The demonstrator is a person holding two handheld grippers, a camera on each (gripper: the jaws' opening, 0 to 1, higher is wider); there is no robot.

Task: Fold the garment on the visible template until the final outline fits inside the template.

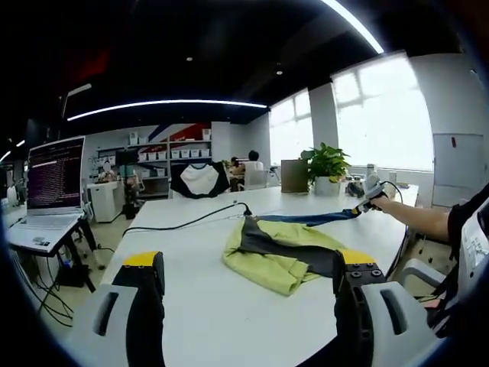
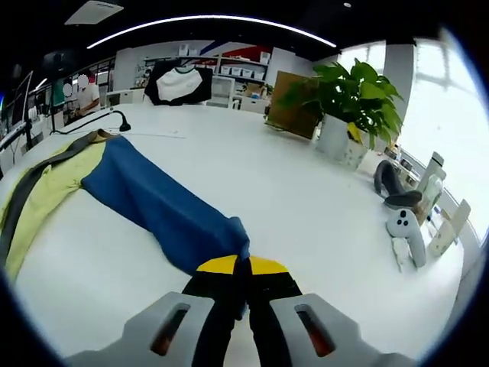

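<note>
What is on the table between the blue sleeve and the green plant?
Nothing: in the right gripper view, bare white table stretches between the blue sleeve and the plant.

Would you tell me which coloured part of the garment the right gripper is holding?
The blue sleeve, stretched out and pinched in the right gripper; the yellow-green part lies crumpled.

Yellow-green garment (image 1: 283, 256) crumpled on table, blue sleeve (image 2: 164, 206) stretched out

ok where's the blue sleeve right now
In the right gripper view the blue sleeve stretches across the white table, its end pinched in the right gripper, left of the potted plant.
</note>
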